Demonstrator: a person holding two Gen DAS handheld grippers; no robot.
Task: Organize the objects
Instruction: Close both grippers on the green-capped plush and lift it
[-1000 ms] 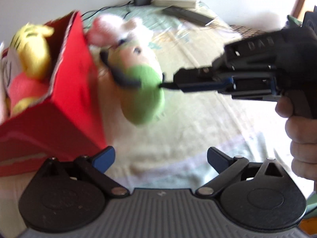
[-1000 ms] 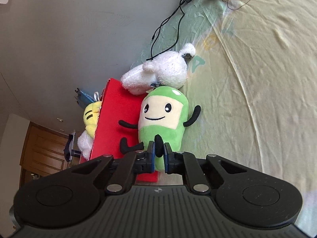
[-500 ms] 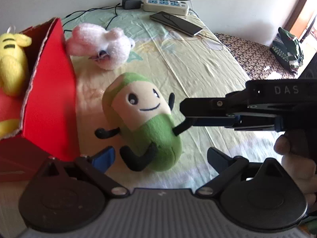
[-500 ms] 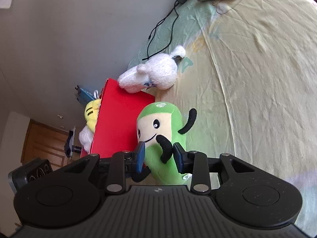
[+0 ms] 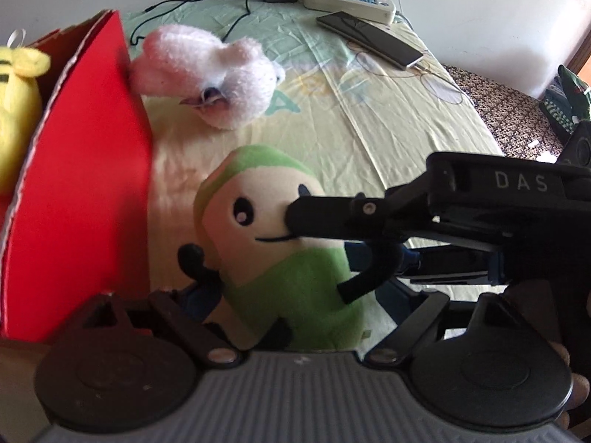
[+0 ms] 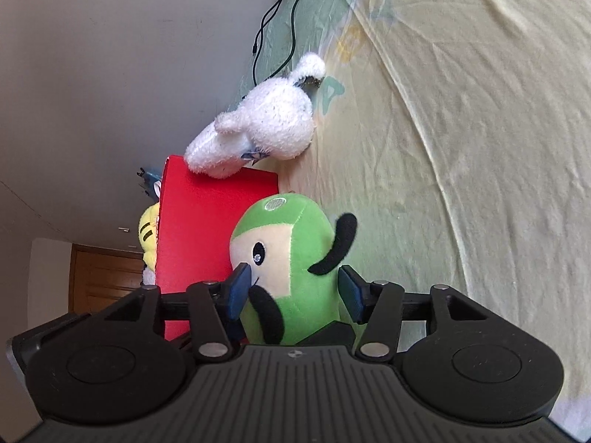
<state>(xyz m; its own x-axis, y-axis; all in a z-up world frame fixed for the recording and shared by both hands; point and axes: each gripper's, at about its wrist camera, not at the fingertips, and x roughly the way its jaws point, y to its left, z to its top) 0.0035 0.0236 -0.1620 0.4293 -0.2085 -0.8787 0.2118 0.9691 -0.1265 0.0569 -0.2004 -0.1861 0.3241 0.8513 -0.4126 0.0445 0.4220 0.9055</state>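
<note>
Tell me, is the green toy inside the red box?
No, the green toy sits on the bedsheet beside the red box; only a yellow toy is inside.

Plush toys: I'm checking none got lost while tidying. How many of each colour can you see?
Green: 1
White: 1
Yellow: 1
Total: 3

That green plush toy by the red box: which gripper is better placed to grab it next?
Probably the left gripper. Its jaws, just closing, straddle the green plush toy low on its body. The right gripper, just opening after letting go of the arm, also flanks it, so it is a close call.
</note>
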